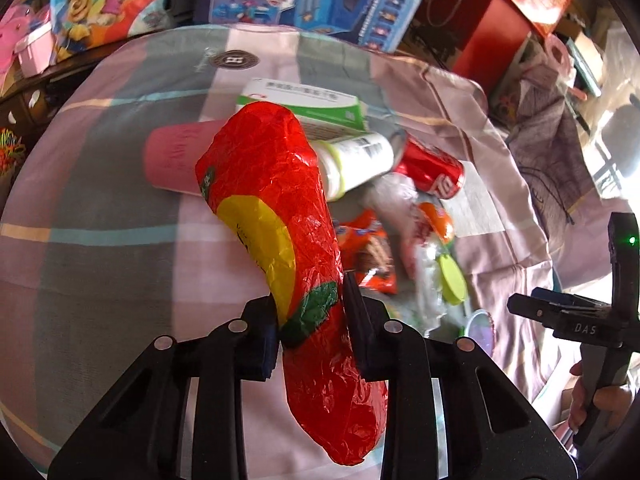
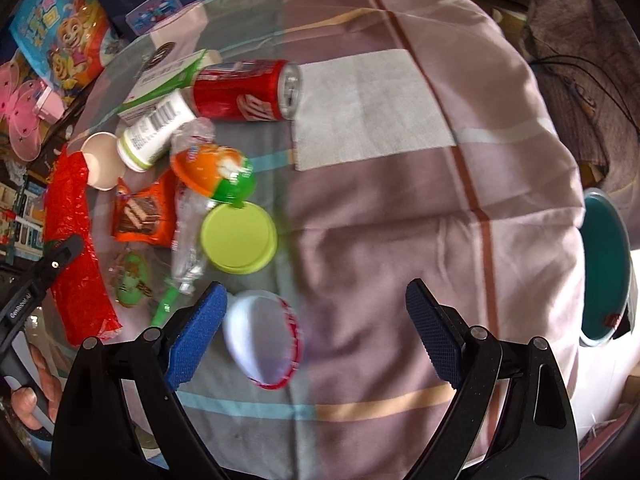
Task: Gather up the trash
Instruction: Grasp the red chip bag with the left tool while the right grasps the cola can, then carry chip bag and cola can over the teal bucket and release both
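The left gripper [image 1: 310, 312] is clenched on a long red crinkled wrapper [image 1: 288, 216] with a yellow and green print; its two dark fingers [image 1: 356, 312] press the wrapper from both sides near its lower half. The wrapper sticks out beyond the fingers, above the checked cloth [image 1: 100, 240] that covers the table. In the right wrist view this same wrapper [image 2: 76, 248] is at the far left, with the left gripper [image 2: 56, 256] across it.

The right gripper [image 2: 316, 332] is released — its blue-padded fingers [image 2: 196, 332] stand wide apart with nothing between them. Just beside its left finger lies a white bowl-like lid with a red rim [image 2: 264, 340], on the cloth [image 2: 400, 240].

Further out is the pile of trash. A red soda can [image 2: 248, 90] lies on its side and touches a white paper napkin [image 2: 368, 108]. Next to the can lies a white bottle with a barcode label [image 2: 156, 128], and behind it a green and white carton [image 2: 168, 76]. A pink paper cup [image 2: 102, 160] lies on its side near the wrapper. A crushed clear plastic bottle with an orange and green label [image 2: 212, 168] lies over an orange snack packet [image 2: 144, 212], and a round lime-green lid [image 2: 239, 238] is close to it.

At the right edge, off the table, stands a teal bin [image 2: 604, 264].
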`<action>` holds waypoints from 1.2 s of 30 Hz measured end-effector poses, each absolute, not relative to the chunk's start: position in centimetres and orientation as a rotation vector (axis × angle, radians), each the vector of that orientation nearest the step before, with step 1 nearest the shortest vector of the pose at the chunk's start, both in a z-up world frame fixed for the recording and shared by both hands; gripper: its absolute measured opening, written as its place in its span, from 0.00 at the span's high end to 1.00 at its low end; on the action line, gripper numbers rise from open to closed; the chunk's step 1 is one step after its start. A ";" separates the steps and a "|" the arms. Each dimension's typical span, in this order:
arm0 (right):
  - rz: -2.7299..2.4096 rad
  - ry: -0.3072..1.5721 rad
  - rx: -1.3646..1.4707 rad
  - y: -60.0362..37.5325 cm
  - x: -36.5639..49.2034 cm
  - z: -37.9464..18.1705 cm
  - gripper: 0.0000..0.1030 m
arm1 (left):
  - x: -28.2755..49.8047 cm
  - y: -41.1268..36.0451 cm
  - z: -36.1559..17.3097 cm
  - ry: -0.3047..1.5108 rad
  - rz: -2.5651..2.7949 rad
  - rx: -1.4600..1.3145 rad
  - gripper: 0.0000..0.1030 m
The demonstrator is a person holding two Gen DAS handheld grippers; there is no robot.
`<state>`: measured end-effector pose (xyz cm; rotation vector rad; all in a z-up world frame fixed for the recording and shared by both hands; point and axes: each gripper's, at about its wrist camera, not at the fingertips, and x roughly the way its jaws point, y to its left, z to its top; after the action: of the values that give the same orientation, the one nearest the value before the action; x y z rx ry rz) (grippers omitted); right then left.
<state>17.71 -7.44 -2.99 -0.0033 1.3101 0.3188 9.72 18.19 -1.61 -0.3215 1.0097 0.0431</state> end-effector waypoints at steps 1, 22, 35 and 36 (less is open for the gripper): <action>0.336 1.311 -0.014 -6.5 17.7 -2.9 0.16 | 9.5 18.7 -1.9 1.014 0.045 -0.333 0.71; 0.463 1.219 -0.371 1.8 29.9 -2.3 0.16 | 17.0 19.9 0.6 0.962 -0.067 -0.317 0.71; 0.677 1.229 -0.519 5.0 32.6 -6.1 0.38 | 19.5 20.2 -1.4 1.023 -0.048 -0.353 0.71; 0.673 1.230 -0.484 4.4 32.3 -5.8 0.39 | 19.5 20.1 -1.3 1.021 -0.048 -0.354 0.71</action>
<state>32.29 4.39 -5.84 -0.4841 1.2296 0.6725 19.52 20.11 -1.28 -0.3542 1.0207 -0.0476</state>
